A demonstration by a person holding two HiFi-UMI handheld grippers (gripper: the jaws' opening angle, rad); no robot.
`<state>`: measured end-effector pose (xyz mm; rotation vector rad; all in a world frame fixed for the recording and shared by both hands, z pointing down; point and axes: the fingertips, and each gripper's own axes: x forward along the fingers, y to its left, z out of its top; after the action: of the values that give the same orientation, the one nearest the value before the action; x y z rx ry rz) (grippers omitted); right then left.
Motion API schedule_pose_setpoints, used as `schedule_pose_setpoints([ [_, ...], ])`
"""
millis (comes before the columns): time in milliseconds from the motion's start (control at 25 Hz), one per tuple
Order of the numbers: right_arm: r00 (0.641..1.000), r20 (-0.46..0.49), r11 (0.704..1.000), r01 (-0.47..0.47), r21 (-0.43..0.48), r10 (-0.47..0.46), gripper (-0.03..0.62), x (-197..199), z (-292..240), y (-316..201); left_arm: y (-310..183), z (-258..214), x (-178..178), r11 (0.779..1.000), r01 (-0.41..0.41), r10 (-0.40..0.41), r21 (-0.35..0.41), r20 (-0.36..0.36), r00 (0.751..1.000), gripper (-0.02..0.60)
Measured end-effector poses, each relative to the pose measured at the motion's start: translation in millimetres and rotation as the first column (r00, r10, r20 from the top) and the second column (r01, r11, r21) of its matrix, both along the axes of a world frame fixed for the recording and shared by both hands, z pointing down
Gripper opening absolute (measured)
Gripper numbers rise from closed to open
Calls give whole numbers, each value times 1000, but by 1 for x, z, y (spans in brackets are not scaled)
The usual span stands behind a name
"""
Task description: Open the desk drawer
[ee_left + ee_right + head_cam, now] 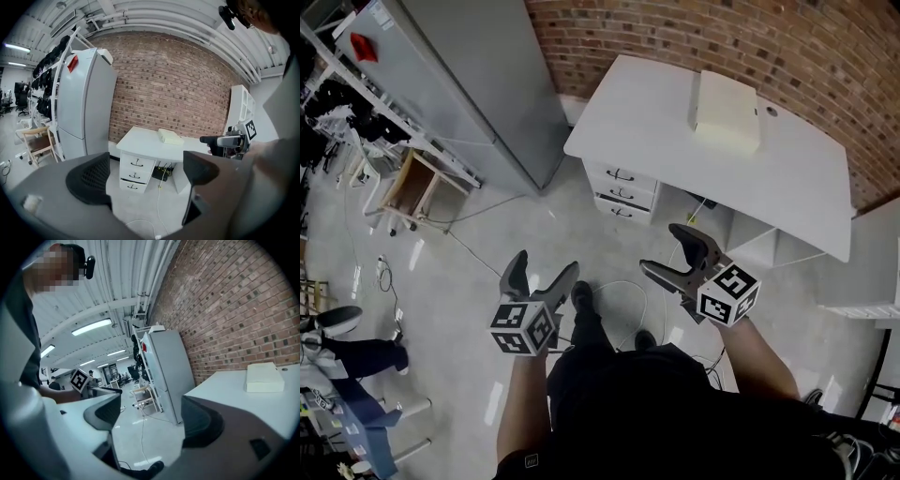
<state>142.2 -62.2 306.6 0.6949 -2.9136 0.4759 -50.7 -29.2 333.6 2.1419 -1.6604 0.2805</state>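
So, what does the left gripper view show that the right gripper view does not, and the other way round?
Only the left gripper view shows the three drawers in the desk front, the cable on the floor below, and the right gripper. Only the right gripper view shows the left gripper and the long room with ceiling lights behind it. Both show the white desk, the cream box on it, the brick wall and the grey cabinet. Each view shows its own jaws apart with nothing between them.
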Motion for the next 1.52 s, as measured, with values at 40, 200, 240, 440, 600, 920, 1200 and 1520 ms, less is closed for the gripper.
schedule_pose_setpoints([
  [40,1000,-11,1000,-1,7,1,402,-7,1,-10,-11,6,-7,1000,-9,8,-5,-15,1000,491],
  [200,998,-52,999,-25,40,27,402,-41,-1,-55,-61,24,-43,999,-49,49,-9,-54,997,491],
  [240,997,-61,998,-39,43,41,402,-49,-3,-69,-76,27,-54,998,-56,56,-8,-60,997,491],
  [440,997,-57,998,-46,50,48,402,-105,-26,-123,-155,10,-112,992,-122,123,21,-41,992,491],
  [600,999,-31,998,-40,50,42,402,-152,-39,-156,-200,8,-148,987,-157,158,24,-57,986,489],
  [920,994,-110,1000,-16,5,17,402,-207,-11,-178,-241,52,-153,959,-275,267,-62,-113,957,489],
  [1200,986,-132,989,-116,-89,104,401,-173,30,-187,-254,69,-124,937,-336,323,-92,-133,937,489],
  [1520,978,-186,980,-123,-157,93,401,-151,87,-205,-268,112,-108,938,-294,270,-183,-147,952,488],
])
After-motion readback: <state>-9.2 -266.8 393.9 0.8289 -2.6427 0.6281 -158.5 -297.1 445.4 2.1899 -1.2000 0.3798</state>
